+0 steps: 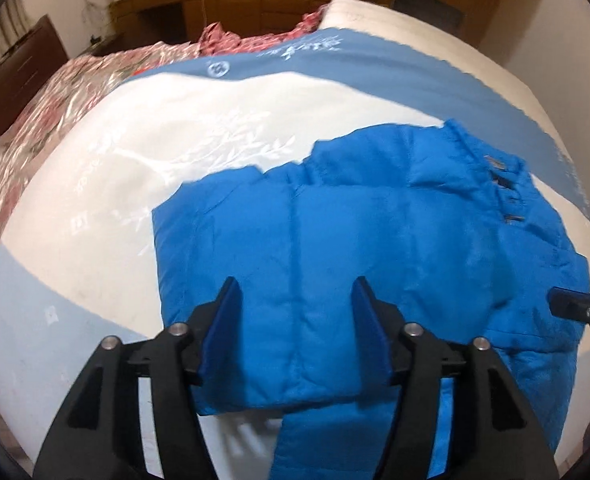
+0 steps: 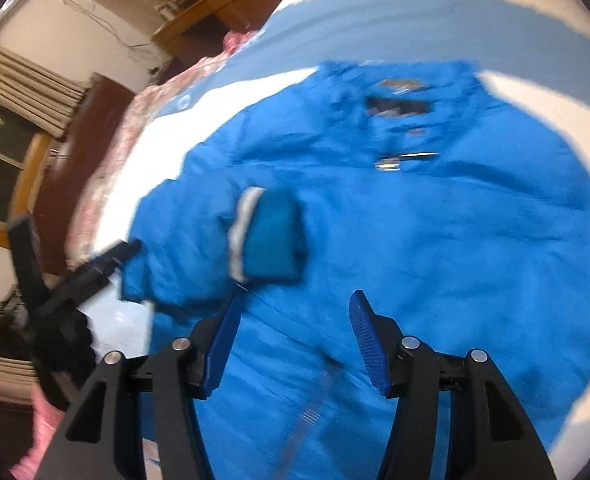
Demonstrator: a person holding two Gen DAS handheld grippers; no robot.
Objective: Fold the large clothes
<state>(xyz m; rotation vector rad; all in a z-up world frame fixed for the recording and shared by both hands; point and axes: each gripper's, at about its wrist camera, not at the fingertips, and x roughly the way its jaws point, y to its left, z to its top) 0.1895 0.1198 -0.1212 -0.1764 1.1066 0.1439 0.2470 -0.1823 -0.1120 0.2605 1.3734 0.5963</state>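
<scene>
**Blue padded jacket spread on the bed, both tools open above it**

A bright blue padded jacket (image 1: 395, 248) lies flat on a bed (image 1: 95, 208) covered by a white and pale blue quilt with a leaf pattern. In the left wrist view the jacket fills the centre and lower right of the frame, with small dark fasteners near its upper right edge. One quilted part of it is folded across the body, its lower edge running just above the bottom of the frame.

The left tool (image 1: 295, 292) sits at the lower centre of its own view, its jaws standing well apart over the folded quilted part. No cloth is pinched between the blue pads; the fabric lies beneath them.

The right tool (image 2: 295, 304) is at the lower centre of the right wrist view, jaws likewise parted and gripping nothing, over the jacket's body. That view is blurred. Just above its left pad lies a sleeve cuff (image 2: 271, 236), darker blue with a pale band at its left, resting on the jacket.

The left tool also shows at the left edge of the right wrist view, beside the jacket's lower left corner.

A red floral cover (image 1: 27, 136) lies bunched along the left of the bed.
</scene>
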